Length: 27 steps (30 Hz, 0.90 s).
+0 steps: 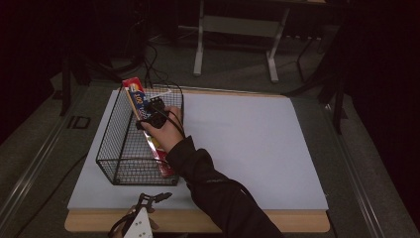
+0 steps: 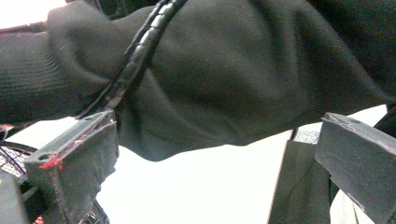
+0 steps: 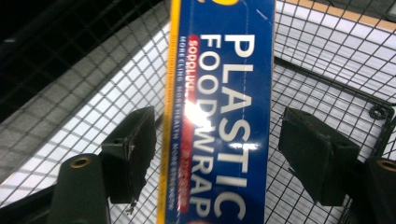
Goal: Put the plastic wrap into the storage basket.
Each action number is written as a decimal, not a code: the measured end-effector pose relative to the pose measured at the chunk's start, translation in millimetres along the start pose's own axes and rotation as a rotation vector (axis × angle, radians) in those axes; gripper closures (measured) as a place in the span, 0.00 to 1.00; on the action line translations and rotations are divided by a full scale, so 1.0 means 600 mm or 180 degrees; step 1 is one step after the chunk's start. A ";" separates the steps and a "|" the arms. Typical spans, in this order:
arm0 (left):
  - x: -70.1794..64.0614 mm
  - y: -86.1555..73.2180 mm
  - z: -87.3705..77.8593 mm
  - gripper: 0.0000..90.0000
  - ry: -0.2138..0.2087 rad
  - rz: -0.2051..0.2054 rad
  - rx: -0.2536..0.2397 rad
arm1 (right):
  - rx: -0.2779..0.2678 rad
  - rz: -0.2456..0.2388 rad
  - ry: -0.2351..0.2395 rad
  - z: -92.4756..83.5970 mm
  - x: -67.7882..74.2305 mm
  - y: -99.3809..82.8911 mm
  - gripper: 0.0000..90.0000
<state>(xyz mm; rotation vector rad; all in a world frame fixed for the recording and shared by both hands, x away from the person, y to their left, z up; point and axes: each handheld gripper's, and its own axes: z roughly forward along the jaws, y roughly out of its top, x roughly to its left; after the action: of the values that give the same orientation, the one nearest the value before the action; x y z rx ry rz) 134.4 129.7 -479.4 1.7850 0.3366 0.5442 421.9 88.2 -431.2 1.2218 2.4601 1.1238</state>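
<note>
jaws of the right gripper point(image 3: 215, 154) spread either side of the plastic food wrap box point(image 3: 224, 116), not touching it. box leans in the wire basket point(image 1: 124, 148) at the surface's point(image 1: 247, 148) left edge. left gripper point(image 2: 205, 186) jaws spread, near edge.

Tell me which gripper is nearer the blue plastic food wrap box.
Right. The right gripper straddles the blue plastic food wrap box inside the black wire basket, jaws open; the left gripper sits at the table's near edge.
</note>
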 end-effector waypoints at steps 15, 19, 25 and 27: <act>0.002 -0.001 0.005 0.00 -0.0011 -0.0019 0.0029 | -0.0124 -0.0207 0.0312 -0.074 -0.029 -0.015 0.23; 0.001 -0.002 0.007 0.00 -0.0019 -0.0017 0.0051 | -0.0132 -0.0205 0.0341 -0.098 -0.043 -0.023 0.24; 0.001 -0.003 0.010 0.00 -0.0013 -0.0018 0.0075 | -0.0230 -0.0219 0.0314 -0.141 -0.066 -0.037 0.25; 0.002 -0.003 0.012 0.00 -0.0014 -0.0017 0.0081 | -0.0273 -0.0223 0.0307 -0.155 -0.076 -0.041 0.25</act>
<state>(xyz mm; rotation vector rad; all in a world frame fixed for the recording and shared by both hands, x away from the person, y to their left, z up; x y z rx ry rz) 138.9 124.8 -482.4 1.8090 0.3464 0.5344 394.0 -6.3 -390.8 1.0732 2.4741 1.2828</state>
